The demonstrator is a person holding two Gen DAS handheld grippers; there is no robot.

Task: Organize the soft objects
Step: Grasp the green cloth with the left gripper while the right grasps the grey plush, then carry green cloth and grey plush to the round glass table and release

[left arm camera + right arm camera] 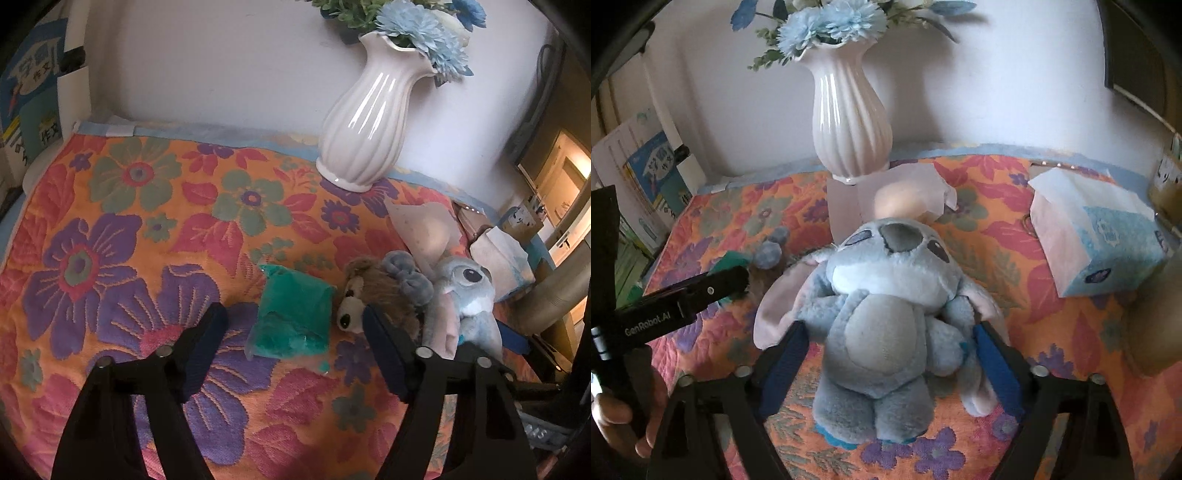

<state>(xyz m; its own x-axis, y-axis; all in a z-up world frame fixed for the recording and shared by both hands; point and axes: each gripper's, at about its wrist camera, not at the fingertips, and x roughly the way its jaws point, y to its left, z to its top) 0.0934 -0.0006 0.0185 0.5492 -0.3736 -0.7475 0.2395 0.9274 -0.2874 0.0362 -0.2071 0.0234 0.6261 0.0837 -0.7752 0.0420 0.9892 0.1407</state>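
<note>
the blue plush toy is seen lying on its back on the flowered blanket, head toward the far wall and feet toward the near edge, so that its long axis runs near to far. the right gripper is placed straight over the toy's lower body, with its long axis lined up along the toy's; its blue pads stand open on either side of the belly and hips, and no squeeze on the fur is visible. whether the right-hand pad already brushes the toy's arm cannot be told. a closing of this gripper across the toy's narrow width is judged to be what the coming move needs, and the right hand is clearly the nearer one for it.

the left gripper is held open over the green bag, which lies just ahead of and between its fingers, long axis near to far, untouched. the brown plush dog lies just right of the bag, its fur partly hidden behind the right-hand finger, and it touches the blue plush toy further right. the white vase stands at the far edge, well apart from both grippers.
</note>
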